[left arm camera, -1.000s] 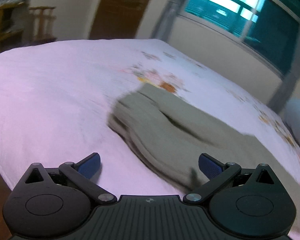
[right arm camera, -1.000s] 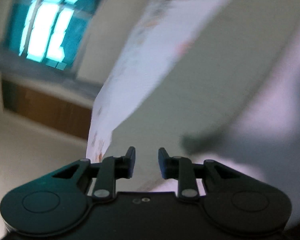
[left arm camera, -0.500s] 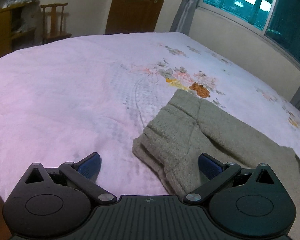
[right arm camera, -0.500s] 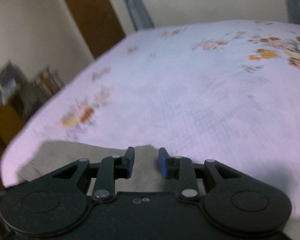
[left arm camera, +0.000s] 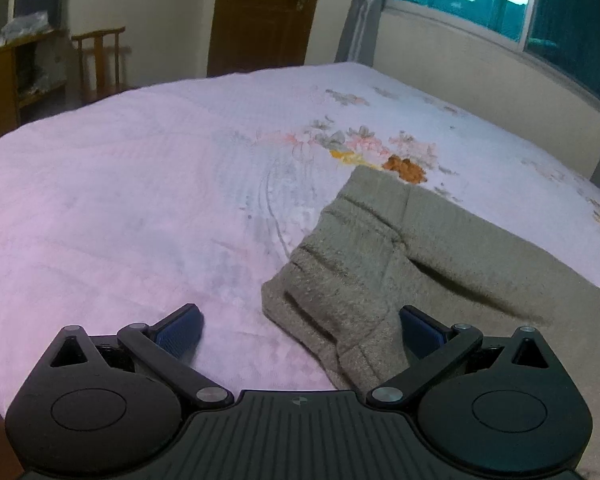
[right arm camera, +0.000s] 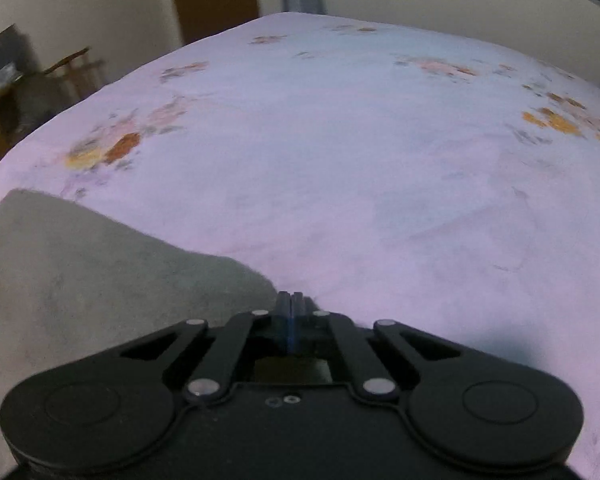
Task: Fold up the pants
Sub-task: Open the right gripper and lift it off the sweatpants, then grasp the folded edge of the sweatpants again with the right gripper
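On the big bed with the pink flowery cover (left arm camera: 140, 208), the fuzzy grey-green pants (left arm camera: 380, 264) lie flat for folding, with the left claw (left arm camera: 300, 326) wide at their bunched end and the right claw (right arm camera: 291, 304) pinched tight at their edge, but I cannot tell if it holds cloth.

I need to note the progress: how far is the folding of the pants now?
Done: the pants lie on the bed, with the legs apparently laid one over the other. In hand: the left gripper is open over the waistband end; the right gripper is shut at the hem edge, though whether it pinches cloth is unclear. Left: folding the pants shorter; they are not a compact stack yet.
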